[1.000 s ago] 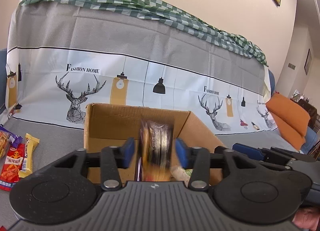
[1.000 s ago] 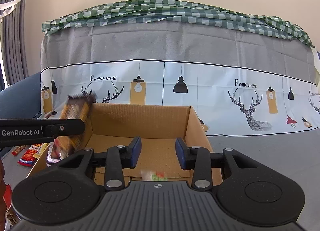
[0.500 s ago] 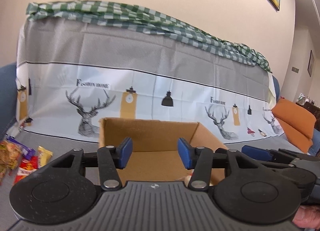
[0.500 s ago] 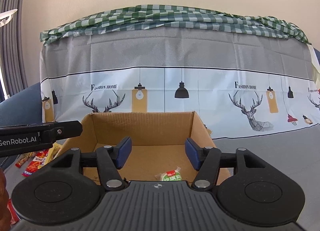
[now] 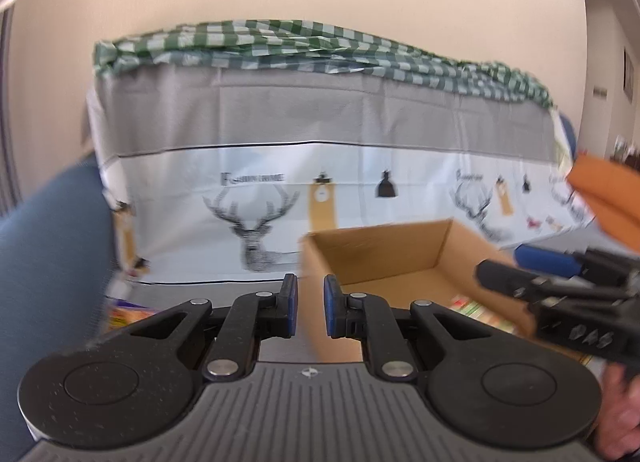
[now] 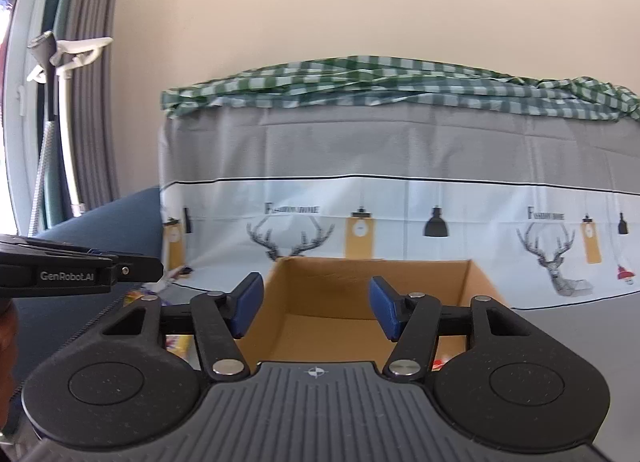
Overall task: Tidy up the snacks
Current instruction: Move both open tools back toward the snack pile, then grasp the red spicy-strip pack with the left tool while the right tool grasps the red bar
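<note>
My left gripper (image 5: 310, 306) holds nothing, its pads narrowed to a slim gap, while my right gripper (image 6: 316, 308) gapes wide and empty over the cardboard box (image 6: 372, 302). The loose snacks (image 5: 128, 312) lie blurred beside the box's left wall; if I reach them with pads this narrow, I risk shoving a packet away instead of straddling it.

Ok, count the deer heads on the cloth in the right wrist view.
2: the left deer head above the cardboard box, the right deer head beside its right wall. Others may be cropped.
</note>
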